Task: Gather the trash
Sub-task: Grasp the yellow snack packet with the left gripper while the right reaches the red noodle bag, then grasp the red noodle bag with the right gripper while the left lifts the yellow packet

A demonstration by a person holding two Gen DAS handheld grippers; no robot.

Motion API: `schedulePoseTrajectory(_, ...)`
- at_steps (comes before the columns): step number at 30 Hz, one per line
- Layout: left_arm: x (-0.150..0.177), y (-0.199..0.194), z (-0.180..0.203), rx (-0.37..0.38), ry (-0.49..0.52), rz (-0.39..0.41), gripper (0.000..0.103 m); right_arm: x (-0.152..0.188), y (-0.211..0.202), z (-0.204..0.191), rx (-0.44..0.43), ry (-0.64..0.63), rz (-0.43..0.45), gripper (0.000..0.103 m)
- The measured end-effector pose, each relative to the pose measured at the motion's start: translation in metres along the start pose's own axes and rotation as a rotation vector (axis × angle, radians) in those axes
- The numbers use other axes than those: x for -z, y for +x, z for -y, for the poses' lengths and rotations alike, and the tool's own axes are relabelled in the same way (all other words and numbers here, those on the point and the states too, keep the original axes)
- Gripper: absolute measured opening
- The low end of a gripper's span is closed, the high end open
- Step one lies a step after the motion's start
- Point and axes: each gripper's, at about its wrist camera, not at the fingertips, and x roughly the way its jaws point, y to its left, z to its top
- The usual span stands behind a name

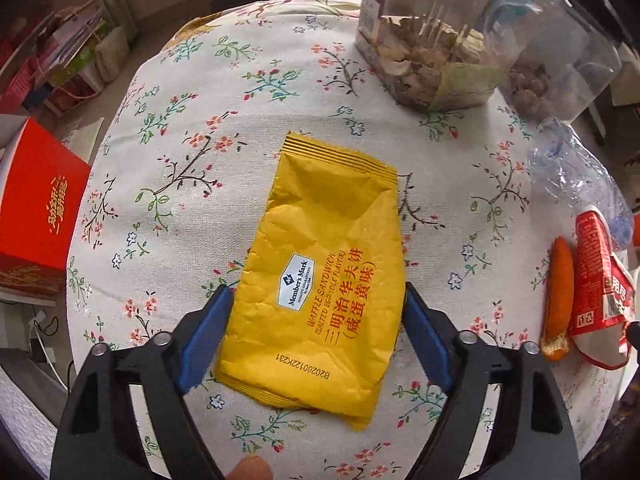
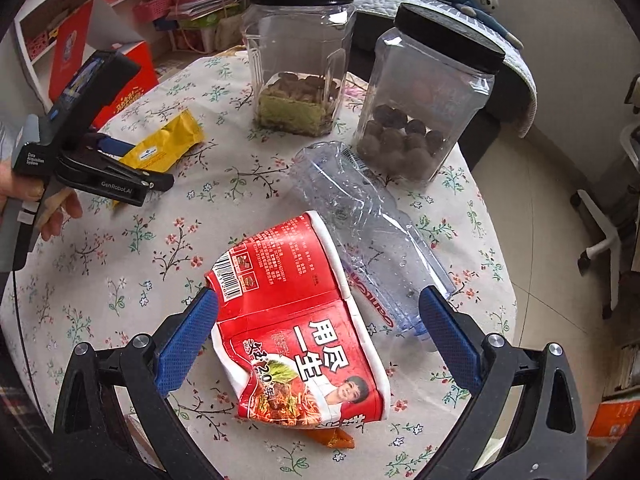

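A yellow waffle-sandwich wrapper [image 1: 320,280] lies flat on the floral tablecloth [image 1: 180,140]. My left gripper [image 1: 318,316] is open, its blue fingers on either side of the wrapper's near half. In the right wrist view, a crushed red noodle cup [image 2: 296,320] lies between the open fingers of my right gripper [image 2: 318,328]. A crushed clear plastic bottle [image 2: 360,224] lies just beyond and to the right of the cup. An orange wrapper [image 2: 332,438] sticks out from under the cup. The yellow wrapper [image 2: 164,146] and the left gripper [image 2: 116,148] also show at far left.
Two clear jars with black lids stand at the table's far side, one with dried bits [image 2: 300,56], one with brown balls [image 2: 428,100]. A red box [image 1: 32,216] sits left of the table. The round table's edge drops off to the right, near a chair base [image 2: 600,240].
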Motion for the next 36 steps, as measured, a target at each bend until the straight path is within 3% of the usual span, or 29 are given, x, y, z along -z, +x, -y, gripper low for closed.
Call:
schedulePoseTrajectory(2, -0.001, -0.005, 0.008, 0.000, 0.015, -0.004, 0.054, 0.001, 0.002, -0.001, -0.013, 0.003, -0.011, 0.096)
schedulePoseTrajectory(5, 0.002, -0.010, 0.014, -0.006, 0.016, 0.001, 0.042, 0.002, 0.005, 0.000, -0.048, 0.019, -0.025, 0.096)
schedulePoseTrajectory(12, 0.006, -0.038, 0.021, -0.040, -0.006, 0.037, 0.037, 0.002, -0.005, 0.003, -0.182, 0.053, -0.017, 0.096)
schedulePoseTrajectory(16, 0.010, -0.071, 0.033, -0.032, -0.027, 0.085, 0.037, 0.003, -0.010, 0.001, -0.142, 0.025, -0.012, 0.096)
schedulePoseTrajectory(19, 0.019, -0.087, 0.035, -0.027, -0.023, 0.119, 0.037, 0.008, -0.014, -0.026, -0.084, -0.124, 0.000, 0.096)
schedulePoseTrajectory(24, 0.028, -0.107, 0.042, -0.032, -0.030, 0.157, 0.037, 0.022, 0.012, -0.063, 0.103, -0.330, -0.050, 0.094)
schedulePoseTrajectory(25, 0.031, -0.111, 0.042, -0.031, -0.034, 0.162, 0.037, 0.023, 0.020, -0.065, 0.110, -0.340, -0.075, 0.085)
schedulePoseTrajectory(26, 0.032, -0.112, 0.037, -0.030, -0.039, 0.167, 0.038, 0.024, 0.027, -0.064, 0.106, -0.337, -0.105, 0.068)
schedulePoseTrajectory(28, 0.033, -0.114, 0.031, -0.032, -0.049, 0.175, 0.038, 0.022, 0.030, -0.059, 0.127, -0.316, -0.089, 0.056)
schedulePoseTrajectory(29, 0.036, -0.117, 0.029, -0.034, -0.057, 0.177, 0.038, 0.019, 0.026, -0.053, 0.094, -0.276, -0.080, 0.050)
schedulePoseTrajectory(32, 0.041, -0.121, 0.023, -0.045, -0.085, 0.184, 0.038, 0.006, 0.004, -0.037, 0.029, -0.156, 0.005, 0.037)
schedulePoseTrajectory(36, 0.045, -0.133, 0.017, -0.041, -0.121, 0.215, 0.037, -0.006, -0.030, -0.019, -0.072, -0.008, 0.124, 0.036)
